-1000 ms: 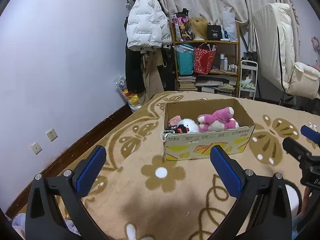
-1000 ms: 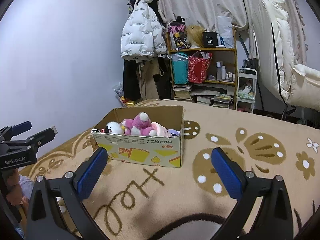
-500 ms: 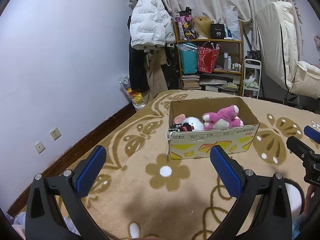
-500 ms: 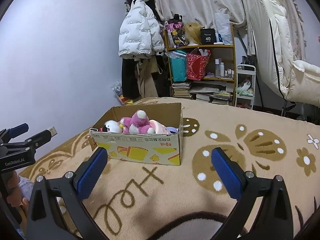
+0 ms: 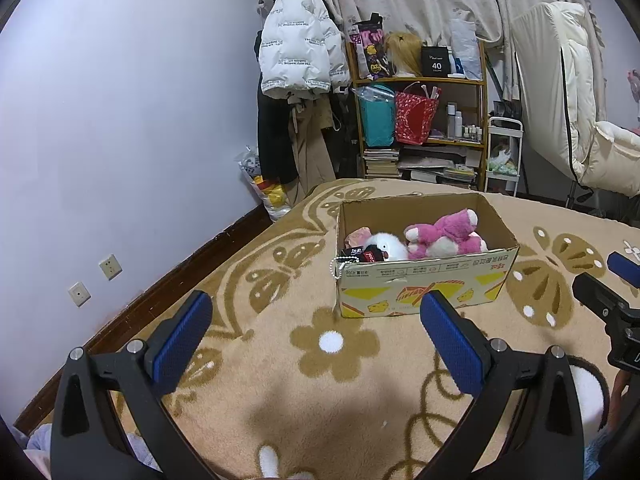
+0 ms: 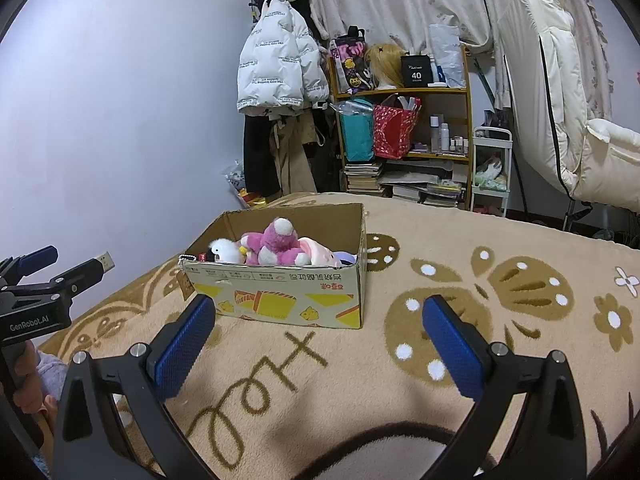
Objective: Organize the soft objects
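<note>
An open cardboard box (image 5: 424, 284) stands on the beige flowered blanket (image 5: 280, 380). It holds a pink plush (image 5: 444, 236), a white plush (image 5: 386, 246) and other soft toys. In the right wrist view the box (image 6: 280, 296) shows the pink plush (image 6: 272, 242) and white plush (image 6: 224, 250) too. My left gripper (image 5: 316, 332) is open and empty, hovering over the blanket in front of the box. My right gripper (image 6: 320, 336) is open and empty, also short of the box.
A wooden shelf (image 5: 420, 120) with bags and books, hanging coats (image 5: 296, 60) and a white chair (image 5: 572, 120) stand behind the bed. The purple wall (image 5: 120, 120) runs along the left. The other gripper shows at each view's edge (image 6: 36, 300).
Both grippers have risen and drawn back slightly; the box sits a little lower and smaller in view. Nothing was grasped or released.
</note>
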`<state>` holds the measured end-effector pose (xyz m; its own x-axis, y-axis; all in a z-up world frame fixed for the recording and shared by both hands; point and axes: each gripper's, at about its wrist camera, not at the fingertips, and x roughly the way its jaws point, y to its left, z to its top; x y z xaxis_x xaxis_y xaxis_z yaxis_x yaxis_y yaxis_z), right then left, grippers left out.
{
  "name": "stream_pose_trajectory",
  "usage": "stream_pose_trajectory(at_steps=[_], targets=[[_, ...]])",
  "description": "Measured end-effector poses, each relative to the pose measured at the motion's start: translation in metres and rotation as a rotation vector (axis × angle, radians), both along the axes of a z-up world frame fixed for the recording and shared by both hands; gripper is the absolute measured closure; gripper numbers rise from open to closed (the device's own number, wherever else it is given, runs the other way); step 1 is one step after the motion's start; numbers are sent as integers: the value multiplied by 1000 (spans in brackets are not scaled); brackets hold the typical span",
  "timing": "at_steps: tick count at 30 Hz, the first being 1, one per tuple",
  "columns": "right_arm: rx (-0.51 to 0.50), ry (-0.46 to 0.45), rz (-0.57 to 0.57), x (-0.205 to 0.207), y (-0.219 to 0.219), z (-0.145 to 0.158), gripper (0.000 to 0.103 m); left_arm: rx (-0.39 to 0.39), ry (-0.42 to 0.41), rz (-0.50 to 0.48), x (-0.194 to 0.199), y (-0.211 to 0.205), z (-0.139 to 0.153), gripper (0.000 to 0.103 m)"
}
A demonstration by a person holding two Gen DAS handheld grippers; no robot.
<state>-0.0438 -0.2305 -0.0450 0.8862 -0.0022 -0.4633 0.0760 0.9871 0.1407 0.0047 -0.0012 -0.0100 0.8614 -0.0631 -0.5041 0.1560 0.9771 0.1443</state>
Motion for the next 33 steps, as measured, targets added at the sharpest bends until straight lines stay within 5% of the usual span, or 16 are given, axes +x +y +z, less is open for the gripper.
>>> stream_pose_trajectory(at_steps=[33], targets=[[2, 1, 0, 0, -2, 2, 0, 6, 2, -10, -2, 2, -4, 0]])
